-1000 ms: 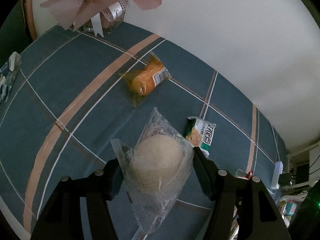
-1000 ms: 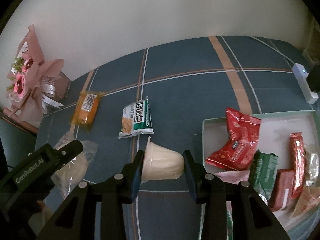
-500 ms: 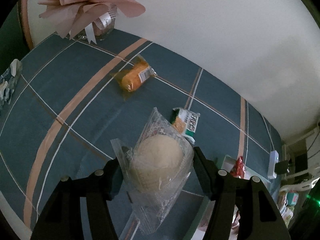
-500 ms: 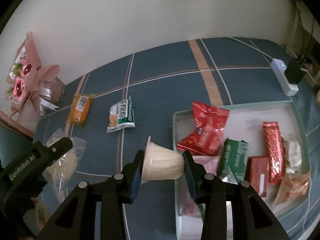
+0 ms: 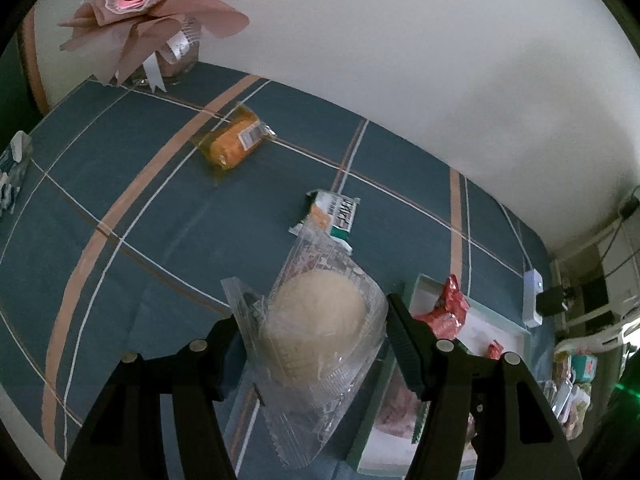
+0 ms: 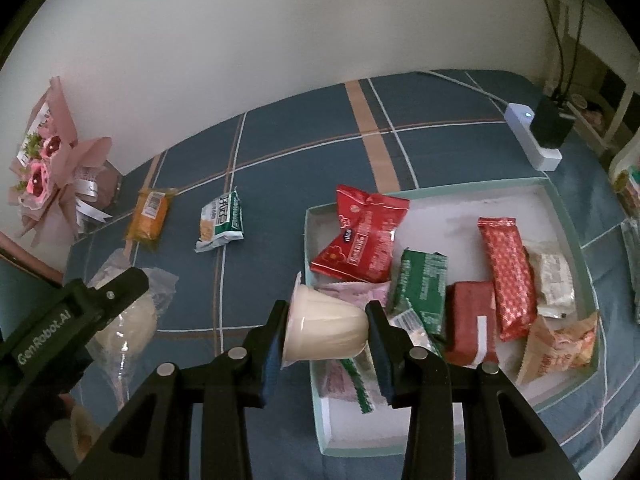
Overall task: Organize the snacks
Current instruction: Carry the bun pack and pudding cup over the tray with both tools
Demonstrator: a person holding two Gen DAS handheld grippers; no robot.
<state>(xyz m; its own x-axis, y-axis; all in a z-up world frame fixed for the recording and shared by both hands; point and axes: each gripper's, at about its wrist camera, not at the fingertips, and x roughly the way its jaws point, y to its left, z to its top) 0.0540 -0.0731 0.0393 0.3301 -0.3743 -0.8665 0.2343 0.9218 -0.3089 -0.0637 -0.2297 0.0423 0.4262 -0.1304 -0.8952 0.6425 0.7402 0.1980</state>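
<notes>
Several snacks already lie in the tray [image 6: 560, 208] at the table's right side, while the left gripper [image 5: 316, 336] is clamped on a wrapped bun [image 5: 316, 332] and the right gripper [image 6: 326, 332] on a pudding cup [image 6: 324, 332] over the tray's left edge. Two packets are left on the cloth, an orange one [image 6: 150, 216] and a green-white one [image 6: 222, 220], both near the far edge; a bouquet [image 6: 48, 172] stands in the far left corner, and nothing seems to block the way.
</notes>
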